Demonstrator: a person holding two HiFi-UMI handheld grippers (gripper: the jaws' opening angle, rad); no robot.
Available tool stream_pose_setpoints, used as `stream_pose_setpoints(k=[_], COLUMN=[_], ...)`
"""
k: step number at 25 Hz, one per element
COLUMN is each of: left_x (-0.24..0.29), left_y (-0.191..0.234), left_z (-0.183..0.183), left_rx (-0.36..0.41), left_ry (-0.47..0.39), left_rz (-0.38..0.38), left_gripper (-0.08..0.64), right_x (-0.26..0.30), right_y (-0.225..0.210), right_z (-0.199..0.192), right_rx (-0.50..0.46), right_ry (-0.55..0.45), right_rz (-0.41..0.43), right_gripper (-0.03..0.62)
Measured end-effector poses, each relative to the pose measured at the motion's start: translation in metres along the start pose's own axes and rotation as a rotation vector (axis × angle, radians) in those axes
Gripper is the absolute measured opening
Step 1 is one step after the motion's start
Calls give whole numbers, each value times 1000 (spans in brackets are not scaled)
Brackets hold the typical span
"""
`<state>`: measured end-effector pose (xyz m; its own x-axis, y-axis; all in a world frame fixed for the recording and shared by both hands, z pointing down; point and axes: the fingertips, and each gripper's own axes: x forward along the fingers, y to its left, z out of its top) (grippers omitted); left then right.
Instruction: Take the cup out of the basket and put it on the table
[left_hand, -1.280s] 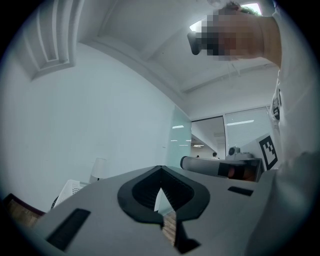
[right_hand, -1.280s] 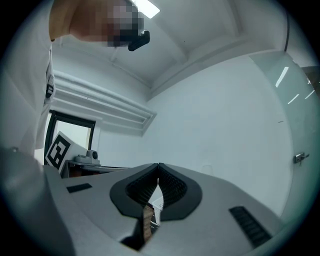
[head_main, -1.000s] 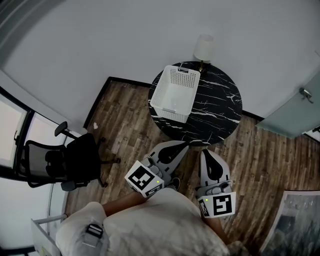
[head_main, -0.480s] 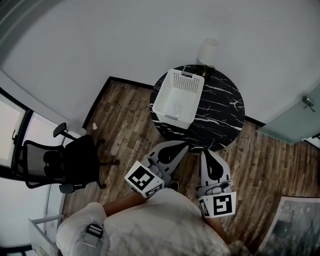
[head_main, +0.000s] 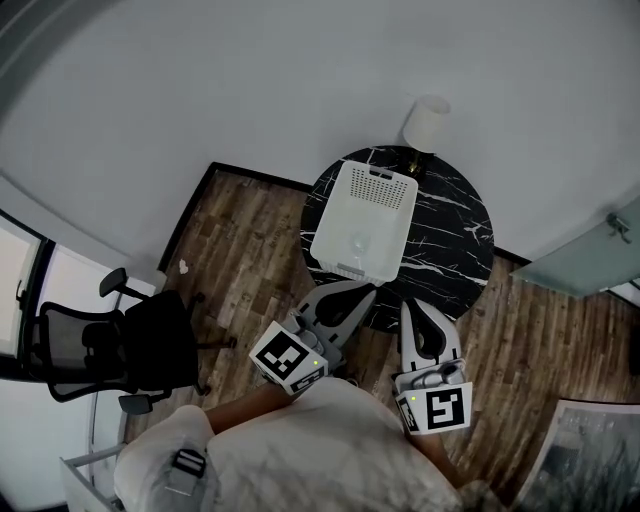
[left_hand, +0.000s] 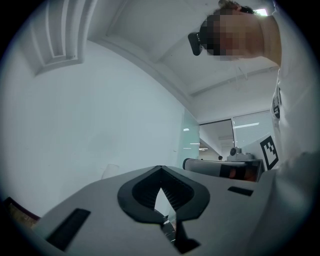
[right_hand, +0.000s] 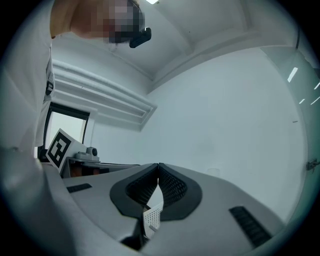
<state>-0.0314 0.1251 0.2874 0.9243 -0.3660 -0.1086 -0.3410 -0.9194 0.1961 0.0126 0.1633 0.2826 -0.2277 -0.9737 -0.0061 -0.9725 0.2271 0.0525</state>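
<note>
A white perforated basket (head_main: 362, 222) stands on the left half of a round black marble table (head_main: 445, 240). On the basket floor a faint pale round shape (head_main: 358, 241) shows, perhaps the cup; I cannot make it out clearly. My left gripper (head_main: 370, 289) and right gripper (head_main: 408, 304) hang side by side just short of the table's near edge, both pointing at it. Each is shut with nothing held. The left gripper (left_hand: 159, 169) has its tips touching in the left gripper view. So does the right gripper (right_hand: 158, 165) in the right gripper view, where a corner of the basket (right_hand: 152, 217) shows below the tips.
A white lamp (head_main: 427, 122) stands at the table's far edge against the wall. A black office chair (head_main: 130, 335) stands on the wooden floor to the left. A glass door (head_main: 585, 262) is at the right.
The table and basket have slid toward the grippers and now show more from above. Both grippers keep their pose, shut.
</note>
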Motion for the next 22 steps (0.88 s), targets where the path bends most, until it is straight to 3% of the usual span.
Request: stream_pose_setpoints(k=[12, 22], left_x=[13, 24], left_y=[115, 154], left_z=[20, 11], left_rx=[-4, -44], left_ry=[7, 36], left_rz=[-32, -49], left_gripper=[6, 6], right_x=[117, 155], right_y=[7, 1], right_z=[-5, -22], right_rx=[-3, 14], right_ry=[32, 69], right_rz=[-18, -47], right_gripper=[8, 8])
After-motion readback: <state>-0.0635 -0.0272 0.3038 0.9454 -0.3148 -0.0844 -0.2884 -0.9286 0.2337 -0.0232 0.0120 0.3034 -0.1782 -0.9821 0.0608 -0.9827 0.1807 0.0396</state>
